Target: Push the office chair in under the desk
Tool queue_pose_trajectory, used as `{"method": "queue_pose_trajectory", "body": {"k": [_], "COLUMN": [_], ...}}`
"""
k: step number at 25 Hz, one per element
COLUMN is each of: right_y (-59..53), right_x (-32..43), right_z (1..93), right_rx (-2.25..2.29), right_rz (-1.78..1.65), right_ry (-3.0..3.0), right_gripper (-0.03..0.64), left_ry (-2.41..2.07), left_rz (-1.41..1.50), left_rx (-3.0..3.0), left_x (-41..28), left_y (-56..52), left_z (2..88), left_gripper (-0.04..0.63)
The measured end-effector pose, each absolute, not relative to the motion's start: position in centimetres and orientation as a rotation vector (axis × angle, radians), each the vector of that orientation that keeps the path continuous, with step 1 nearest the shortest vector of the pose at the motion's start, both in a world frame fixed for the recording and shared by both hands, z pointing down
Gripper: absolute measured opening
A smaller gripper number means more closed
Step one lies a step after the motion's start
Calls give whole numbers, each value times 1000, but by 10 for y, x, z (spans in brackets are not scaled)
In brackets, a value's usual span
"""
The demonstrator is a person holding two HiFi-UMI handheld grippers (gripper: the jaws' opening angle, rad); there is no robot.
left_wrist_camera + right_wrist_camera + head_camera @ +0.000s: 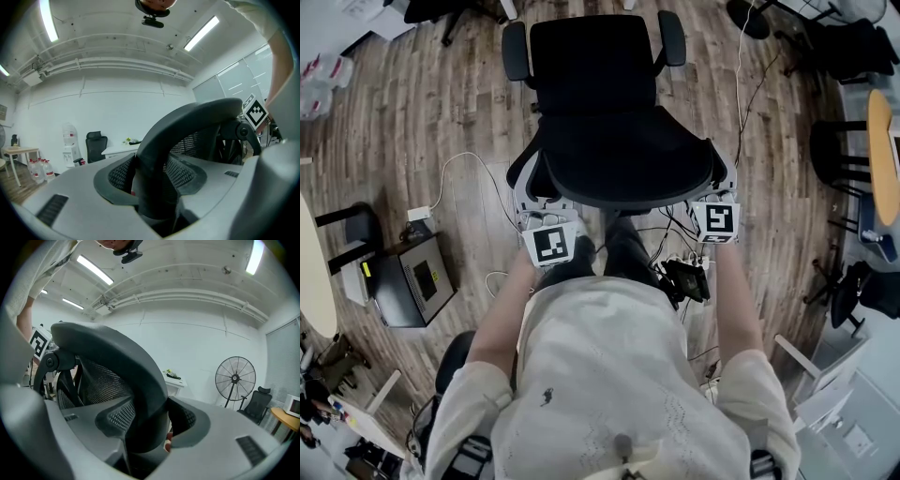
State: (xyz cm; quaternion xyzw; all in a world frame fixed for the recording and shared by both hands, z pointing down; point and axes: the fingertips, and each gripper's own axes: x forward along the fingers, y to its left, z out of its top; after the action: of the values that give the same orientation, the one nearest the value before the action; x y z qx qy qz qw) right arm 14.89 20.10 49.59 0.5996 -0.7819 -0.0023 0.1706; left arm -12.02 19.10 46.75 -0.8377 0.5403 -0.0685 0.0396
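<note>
Left tool (531, 206) and right tool (713, 193) each clamp one side of the chair's (609, 141) back rim. The chair stands on open floor, with a white counter (119, 148) well beyond it. Push evenly with both tools so it rolls straight, and mind the cables (673, 227) underfoot.

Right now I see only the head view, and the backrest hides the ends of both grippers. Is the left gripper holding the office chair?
Observer: Yes. The left gripper is shut on the office chair's backrest rim.
Operator: And the right one?
Observer: The right gripper is clamped on that rim as well.
Operator: Is there a desk ahead?
Observer: Yes, a white desk stands ahead, beyond the chair.
</note>
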Motion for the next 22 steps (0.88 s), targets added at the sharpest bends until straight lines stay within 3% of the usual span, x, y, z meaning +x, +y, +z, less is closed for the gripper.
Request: {"method": "queue_pose_trajectory", "body": {"k": [22], "right_y": [166], "right_x": [160], "right_z": [498], "right_rx": [1689], "right_rz": [-2], "right_ry": [-2232], "right_gripper": [227], "left_ry": [1699], "left_rz": [-216], "left_rx": [-2548], "left_x": [-109], "left_y": [158], "left_z": [471], "left_gripper": [221]}}
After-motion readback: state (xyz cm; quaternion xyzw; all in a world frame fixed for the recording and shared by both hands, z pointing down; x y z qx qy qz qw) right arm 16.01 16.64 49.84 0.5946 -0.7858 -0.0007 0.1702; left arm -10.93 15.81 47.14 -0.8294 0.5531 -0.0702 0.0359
